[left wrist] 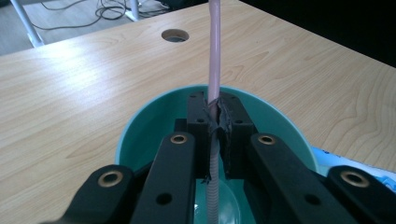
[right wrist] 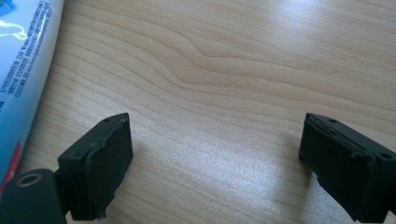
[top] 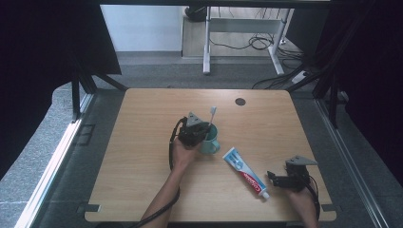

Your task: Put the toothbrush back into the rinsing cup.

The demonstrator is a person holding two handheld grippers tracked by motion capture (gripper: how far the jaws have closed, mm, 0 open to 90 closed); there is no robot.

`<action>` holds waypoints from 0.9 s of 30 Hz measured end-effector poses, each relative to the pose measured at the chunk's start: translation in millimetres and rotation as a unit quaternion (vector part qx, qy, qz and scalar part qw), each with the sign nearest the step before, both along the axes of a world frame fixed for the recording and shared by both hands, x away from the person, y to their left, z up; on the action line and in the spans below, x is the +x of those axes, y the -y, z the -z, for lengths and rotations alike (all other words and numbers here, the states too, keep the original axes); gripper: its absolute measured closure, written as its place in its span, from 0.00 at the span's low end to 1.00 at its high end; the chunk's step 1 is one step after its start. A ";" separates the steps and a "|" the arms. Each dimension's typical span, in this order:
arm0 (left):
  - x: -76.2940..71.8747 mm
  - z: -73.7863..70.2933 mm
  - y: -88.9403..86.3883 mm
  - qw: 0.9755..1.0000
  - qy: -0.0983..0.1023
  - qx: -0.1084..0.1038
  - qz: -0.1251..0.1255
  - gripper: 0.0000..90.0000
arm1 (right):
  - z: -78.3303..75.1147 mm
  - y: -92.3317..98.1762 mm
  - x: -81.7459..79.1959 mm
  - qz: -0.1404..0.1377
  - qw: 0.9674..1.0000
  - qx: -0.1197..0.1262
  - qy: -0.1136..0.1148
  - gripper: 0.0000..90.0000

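A teal mug (top: 210,141) stands near the middle of the wooden table (top: 142,142). My left gripper (top: 205,129) hangs over its rim, shut on a pink toothbrush (top: 211,116) whose head points up. In the left gripper view the jaws pinch the toothbrush handle (left wrist: 214,60) above the mug's inside (left wrist: 149,121), and the handle's lower end reaches down into the mug. A blue and white toothpaste tube (top: 245,172) lies flat to the mug's right. My right gripper (top: 272,178) rests low near the tube's cap end, open, with bare wood between its fingers (right wrist: 102,163). The tube's edge (right wrist: 23,70) shows at the left.
A round cable hole (top: 240,101) is set in the table near its far edge. Behind the table stand white desk legs (top: 207,42) and loose cables on a grey floor. Dark curtains and black frame struts flank both sides.
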State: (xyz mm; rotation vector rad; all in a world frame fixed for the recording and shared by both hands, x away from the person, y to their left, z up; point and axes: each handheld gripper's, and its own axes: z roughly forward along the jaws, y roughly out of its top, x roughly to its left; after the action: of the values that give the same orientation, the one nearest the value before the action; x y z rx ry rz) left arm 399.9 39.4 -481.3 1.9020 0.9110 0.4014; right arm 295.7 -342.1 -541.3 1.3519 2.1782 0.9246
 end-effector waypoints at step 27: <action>4.2 -1.3 8.9 0.999 -0.026 0.020 -0.010 0.69 | 0.0 0.0 0.0 0.000 1.000 0.000 0.000 0.10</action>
State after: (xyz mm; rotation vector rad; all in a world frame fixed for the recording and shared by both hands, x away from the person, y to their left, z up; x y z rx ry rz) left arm 404.1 30.5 -480.0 1.9476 0.9636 0.3870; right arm 295.7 -342.1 -541.4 1.3524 2.1779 0.9252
